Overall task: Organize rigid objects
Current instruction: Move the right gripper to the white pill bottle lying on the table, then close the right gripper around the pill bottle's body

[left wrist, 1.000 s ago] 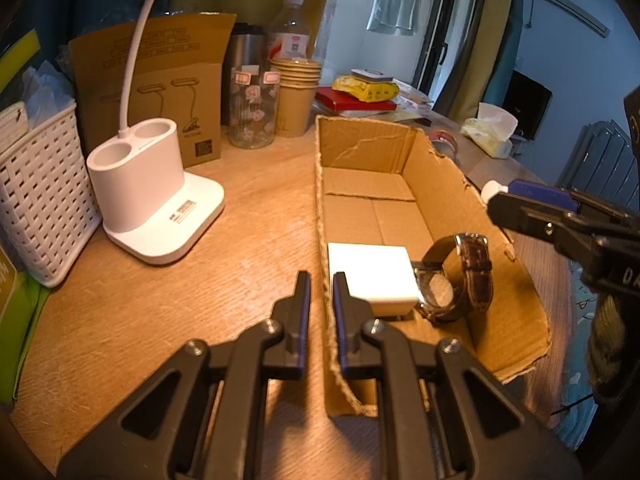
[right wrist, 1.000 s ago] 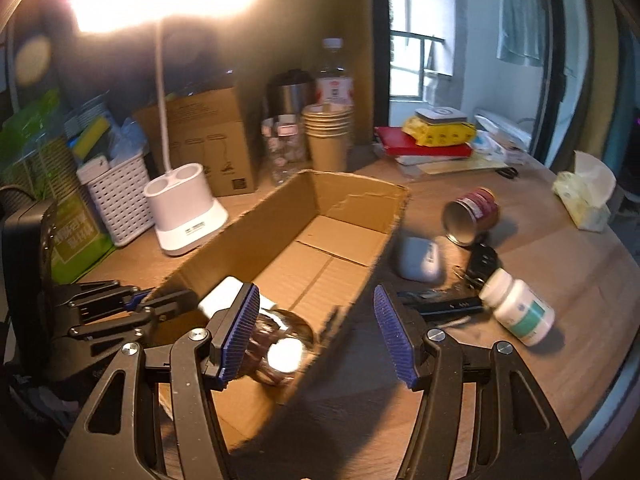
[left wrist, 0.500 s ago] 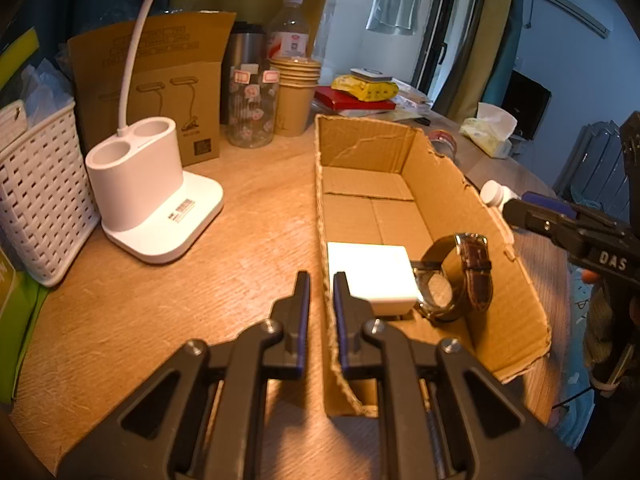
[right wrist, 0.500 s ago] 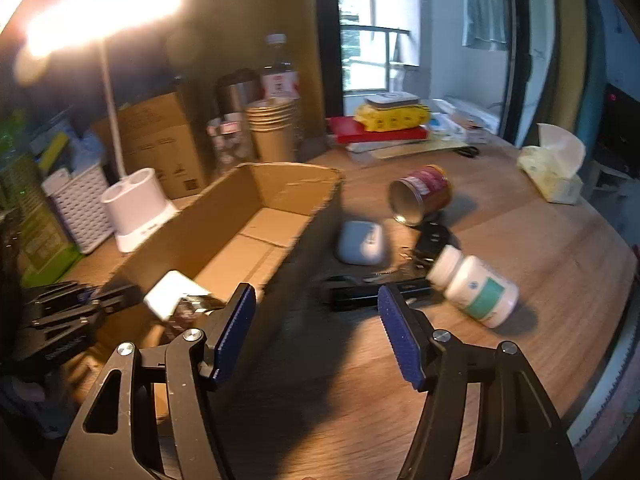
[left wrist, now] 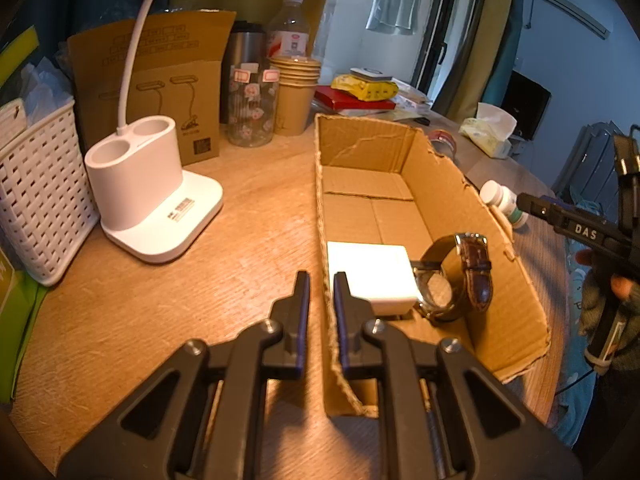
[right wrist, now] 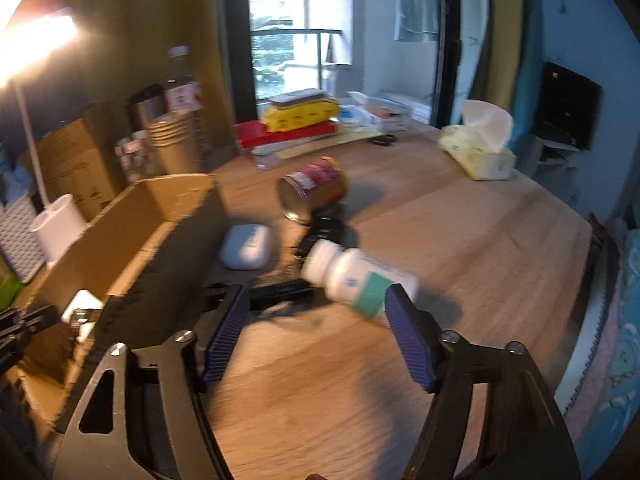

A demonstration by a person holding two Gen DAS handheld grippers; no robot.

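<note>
An open cardboard box (left wrist: pixel 460 184) lies on the wooden table and holds a white charger block (left wrist: pixel 370 270) and a brown-strap wristwatch (left wrist: pixel 456 276). My left gripper (left wrist: pixel 321 284) is shut on the box's near left wall. My right gripper (right wrist: pixel 316 312) is open and empty, outside the box's right side, facing a white pill bottle (right wrist: pixel 356 276) lying on its side. Beyond it lie a black object (right wrist: pixel 280 292), a pale blue case (right wrist: pixel 246 246) and a tipped red can (right wrist: pixel 314 188). The bottle also shows in the left wrist view (left wrist: pixel 502 202).
A white lamp base (left wrist: pixel 152 200), white basket (left wrist: pixel 36 192), brown carton (left wrist: pixel 160 80), glass jar (left wrist: pixel 252 108), paper cups (left wrist: pixel 294 96) and bottles stand left and behind the box. A tissue pack (right wrist: pixel 478 148) and stacked books (right wrist: pixel 296 128) sit at the back.
My right gripper has swung right, away from the box interior, and now faces the pill bottle and loose objects beside the box. The left gripper has not moved.
</note>
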